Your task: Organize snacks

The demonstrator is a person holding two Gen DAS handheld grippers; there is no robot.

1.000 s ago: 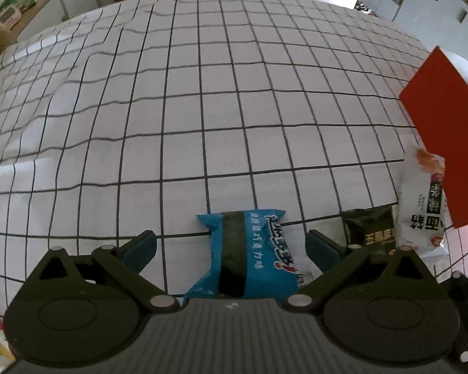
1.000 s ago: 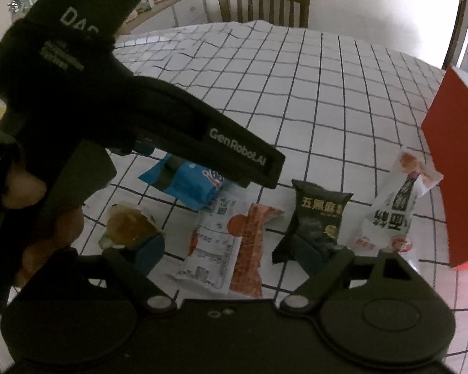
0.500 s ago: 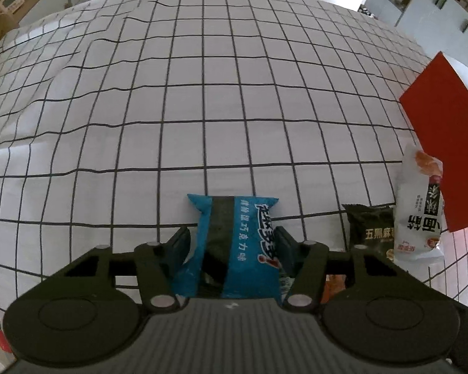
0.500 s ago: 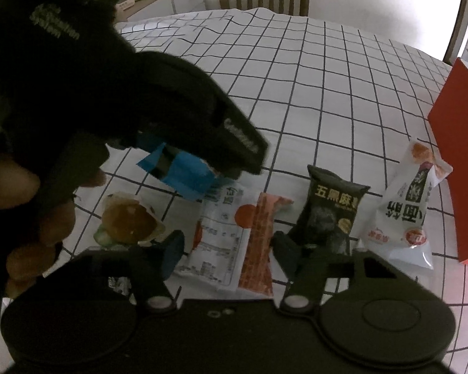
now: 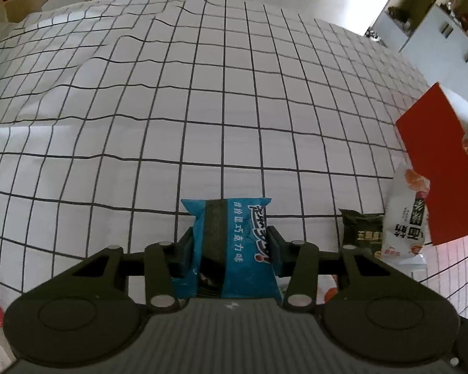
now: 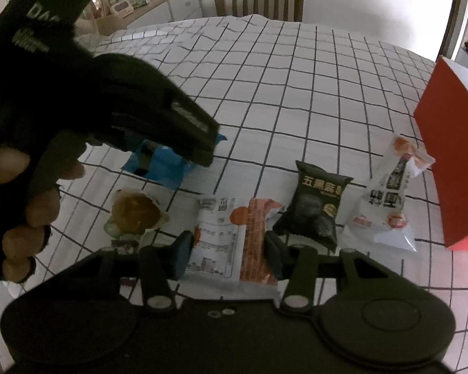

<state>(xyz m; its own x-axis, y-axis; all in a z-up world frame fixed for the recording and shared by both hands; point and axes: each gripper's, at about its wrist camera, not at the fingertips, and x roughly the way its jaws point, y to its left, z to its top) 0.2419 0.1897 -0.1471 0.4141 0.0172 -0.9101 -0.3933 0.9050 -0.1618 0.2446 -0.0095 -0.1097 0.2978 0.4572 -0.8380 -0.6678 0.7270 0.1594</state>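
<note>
My left gripper [image 5: 231, 243] is shut on a blue snack packet [image 5: 234, 249] and holds it above the checked tablecloth; the packet also shows in the right wrist view [image 6: 163, 166] under the left gripper's body. My right gripper [image 6: 229, 249] has closed around a white and orange packet [image 6: 234, 249] lying on the cloth. A black packet [image 6: 315, 205], a white packet [image 6: 387, 199] and a clear-wrapped brown pastry [image 6: 134, 216] lie in the same row. A red box [image 6: 449, 168] stands at the right.
The checked tablecloth [image 5: 202, 109] stretches far ahead. A wooden chair [image 6: 259, 0] stands at the far edge. A sideboard with clutter [image 6: 134, 3] is at the back left. The black packet [image 5: 360, 233] and white packet [image 5: 405, 215] lie beside the red box [image 5: 443, 168].
My left gripper closed on the blue packet and lifted it. My right gripper narrowed from open to closed around the white and orange packet.
</note>
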